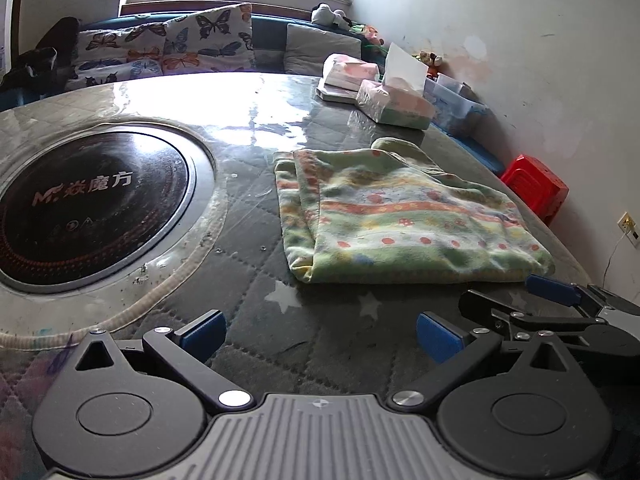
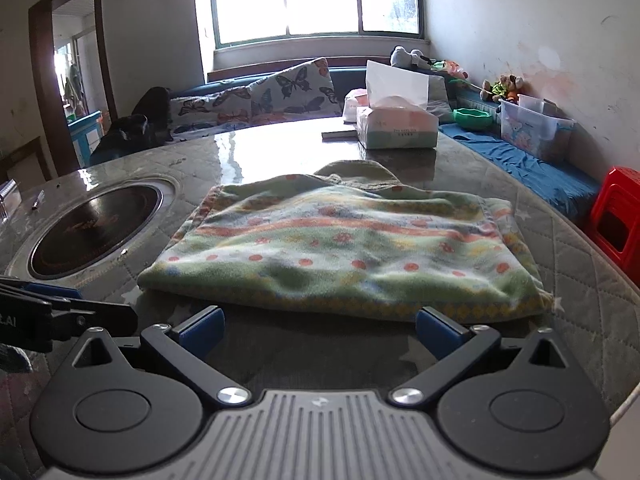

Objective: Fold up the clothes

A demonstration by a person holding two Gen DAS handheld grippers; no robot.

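Both grippers are seen low above the table, with nothing held. The right gripper (image 2: 318, 330) is spread wide, and its blue pads (image 2: 202, 330) stand just before the near edge of the folded garment (image 2: 340, 248), apart from it. The left gripper (image 1: 320, 332) is also spread wide, a little to the left of the garment, and only the quilted table cover (image 1: 256, 280) is seen between its fingers.

The garment is a fleece piece in green with orange and yellow bands and red dots. It lies flat on the table, already folded into a thick rectangle of several layers, with a plain green part sticking out at the far side. It is judged to be soft, light and limp, so no shape is kept when only one point is lifted. A hold is best taken at the near corners, where all the layers can be pinched together, so that the fold is not opened. The cover seems to lie under a clear glossy sheet, so some sliding of the cloth can be expected.

Further left, a round induction cooktop (image 1: 80, 204) is set into the table. Behind the garment a tissue pack (image 2: 396, 128) stands, and beyond it butterfly cushions (image 2: 280, 92) lie under the window.
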